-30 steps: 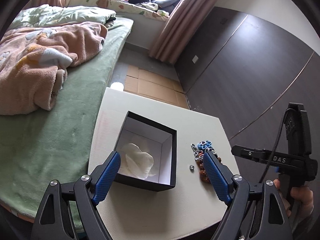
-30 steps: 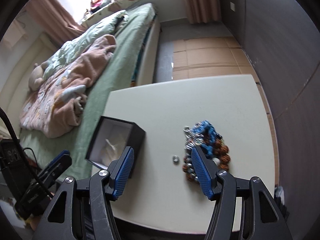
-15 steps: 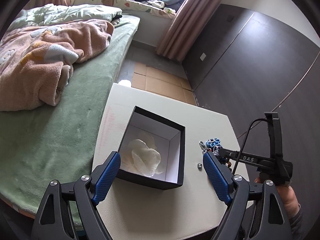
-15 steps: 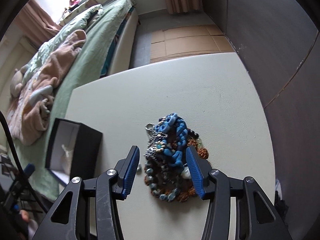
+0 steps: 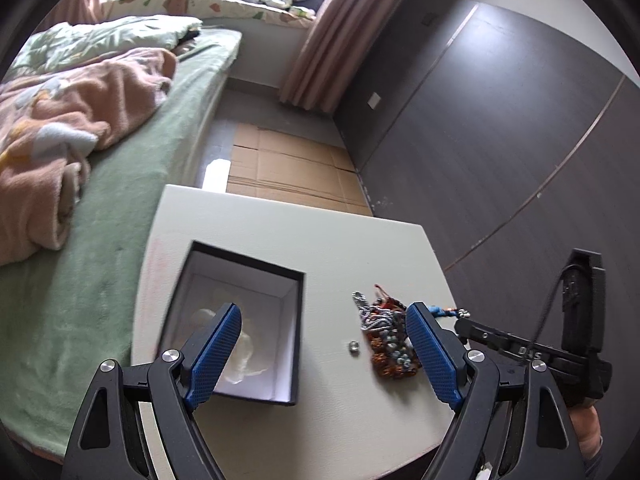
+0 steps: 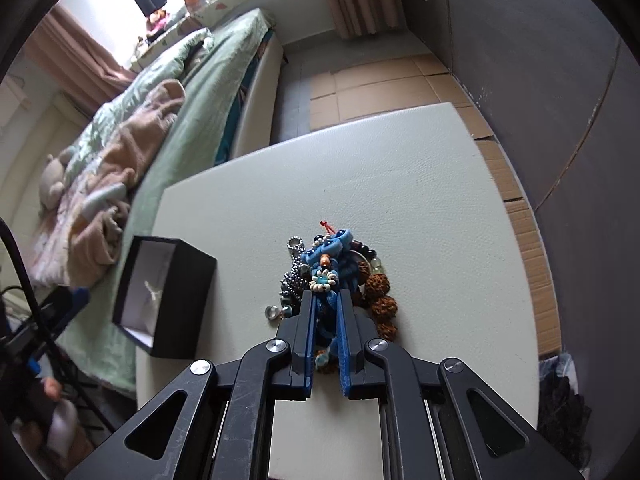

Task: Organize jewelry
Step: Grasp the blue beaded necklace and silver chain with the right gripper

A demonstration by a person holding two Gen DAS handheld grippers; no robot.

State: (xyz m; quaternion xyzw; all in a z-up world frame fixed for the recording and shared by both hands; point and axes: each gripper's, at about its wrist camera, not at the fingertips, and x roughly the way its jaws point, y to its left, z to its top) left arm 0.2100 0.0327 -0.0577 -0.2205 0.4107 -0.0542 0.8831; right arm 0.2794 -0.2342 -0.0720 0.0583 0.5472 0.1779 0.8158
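A pile of jewelry (image 6: pixel 340 276) lies on the white table (image 6: pixel 400 184): a blue knotted bracelet (image 6: pixel 332 256), brown seed beads (image 6: pixel 380 292) and a silver chain (image 6: pixel 295 276). My right gripper (image 6: pixel 326 300) is shut on the blue bracelet at the pile's near side. A small silver ring (image 5: pixel 353 346) lies left of the pile (image 5: pixel 390 340). An open black box (image 5: pixel 240 320) with white tissue inside stands to the left. My left gripper (image 5: pixel 324 352) is open and empty above the box and pile. The black box also shows in the right wrist view (image 6: pixel 164 296).
A bed with a green sheet (image 5: pixel 100 220) and pink blanket (image 5: pixel 60 120) runs along the table's left side. A dark wall (image 5: pixel 500 140) stands to the right. Cardboard (image 5: pixel 288 168) covers the floor beyond the table.
My right gripper has moved down onto the jewelry pile and closed its fingers on the blue bracelet. My left gripper has shifted slightly and stays open.
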